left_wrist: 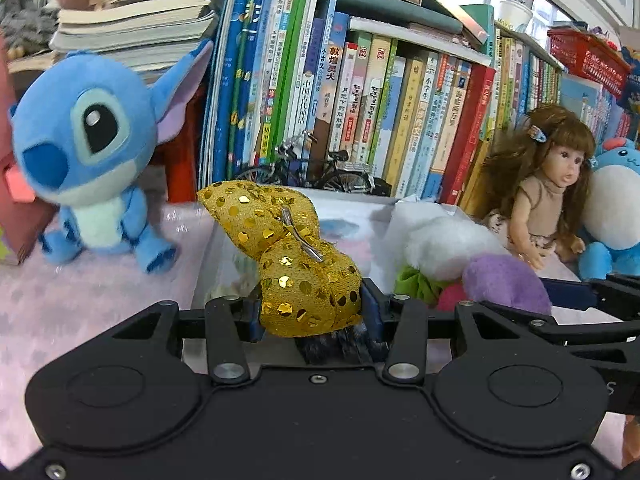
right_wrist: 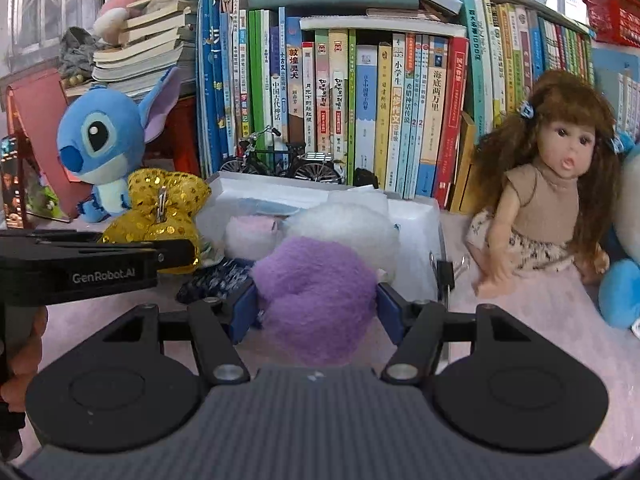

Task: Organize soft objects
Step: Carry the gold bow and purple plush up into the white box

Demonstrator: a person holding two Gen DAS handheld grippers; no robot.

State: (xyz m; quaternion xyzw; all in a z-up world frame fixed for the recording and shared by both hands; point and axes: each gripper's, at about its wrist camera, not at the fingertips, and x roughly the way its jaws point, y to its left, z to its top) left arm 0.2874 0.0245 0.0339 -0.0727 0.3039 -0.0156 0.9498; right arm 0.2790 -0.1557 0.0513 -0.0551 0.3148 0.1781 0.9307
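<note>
The left tool (left_wrist: 312,312) grips a gold sequined bow (left_wrist: 288,256) between its pads. The right tool (right_wrist: 318,304) clamps a purple pompom (right_wrist: 316,296). Just ahead of both sits a clear bin (right_wrist: 420,216) holding white fluff (right_wrist: 344,228).

Packed row of books (right_wrist: 360,120) along back; daylit windows (right_wrist: 52,12) behind; pink tabletop (right_wrist: 540,320) below.

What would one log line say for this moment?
left claw: gripping gold sequin bow | right claw: gripping purple pompom | ahead: clear bin
</note>
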